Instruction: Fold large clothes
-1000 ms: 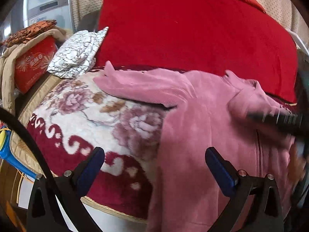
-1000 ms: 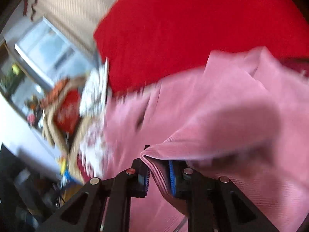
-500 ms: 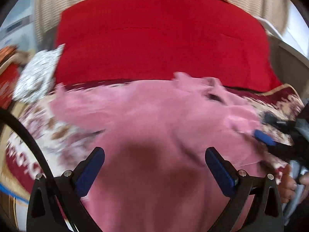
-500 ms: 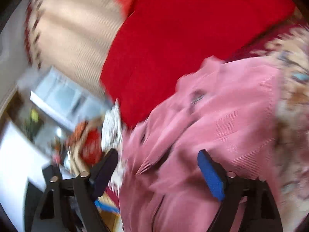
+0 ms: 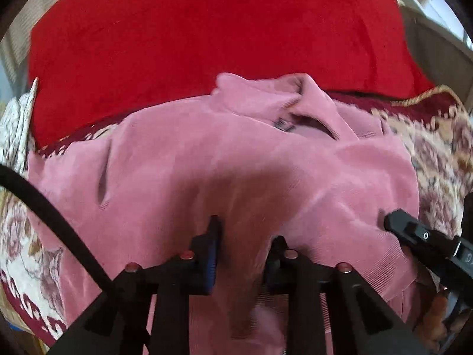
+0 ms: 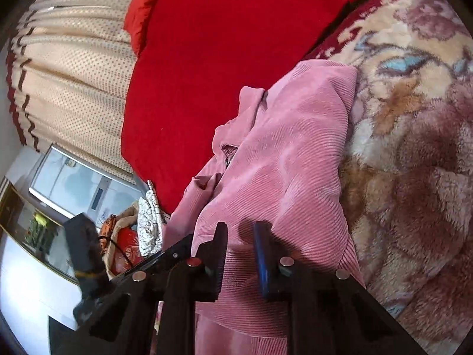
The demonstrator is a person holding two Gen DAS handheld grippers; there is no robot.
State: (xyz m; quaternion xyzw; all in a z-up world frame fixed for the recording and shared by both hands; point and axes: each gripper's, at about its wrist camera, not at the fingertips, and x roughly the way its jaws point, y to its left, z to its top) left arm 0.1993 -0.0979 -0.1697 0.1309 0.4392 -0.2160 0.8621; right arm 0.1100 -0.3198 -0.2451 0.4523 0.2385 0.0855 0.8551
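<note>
Pinching near hem: left gripper (image 5: 244,244) and right gripper (image 6: 241,247), both wide open half second ago, now clamp pink corduroy garment (image 5: 236,162). Garment lies on floral plush blanket (image 6: 414,148); red cushion (image 5: 207,29) at 12 o'clock. Fold-lift likely next.

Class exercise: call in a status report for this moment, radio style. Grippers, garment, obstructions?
Left gripper shut on pink garment. Right gripper shut on its near edge. Garment spread over floral blanket. Nothing in the way.
</note>
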